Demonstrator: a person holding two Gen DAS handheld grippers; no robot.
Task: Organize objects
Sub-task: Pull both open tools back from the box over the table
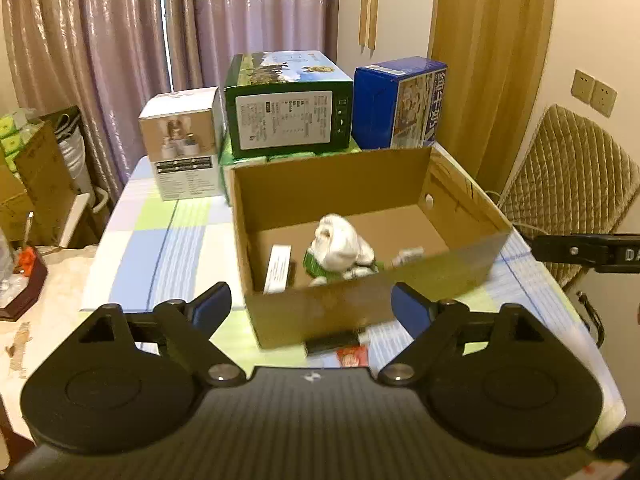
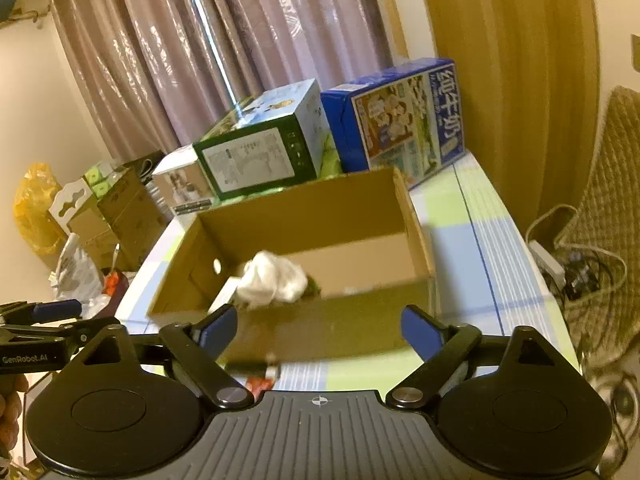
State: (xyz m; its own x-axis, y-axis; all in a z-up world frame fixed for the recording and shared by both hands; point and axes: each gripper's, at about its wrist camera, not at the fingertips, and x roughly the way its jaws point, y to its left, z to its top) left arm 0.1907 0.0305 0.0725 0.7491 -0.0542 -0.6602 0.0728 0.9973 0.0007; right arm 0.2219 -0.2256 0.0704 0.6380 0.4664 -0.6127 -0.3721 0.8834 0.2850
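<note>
Cardboard box (image 1: 360,292) open-topped, white plush toy (image 1: 340,248) inside, both grippers wide, empty.

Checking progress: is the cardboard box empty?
No, a white plush toy and a small white carton lie inside the cardboard box.

Open cardboard box (image 1: 360,304) on checkered surface (image 1: 160,240)
Inside: white plush toy (image 1: 340,246) with green trim, mid-floor; flat white packet (image 1: 278,268) leaning at left wall; small white item (image 1: 408,256) at right, blurred
</note>
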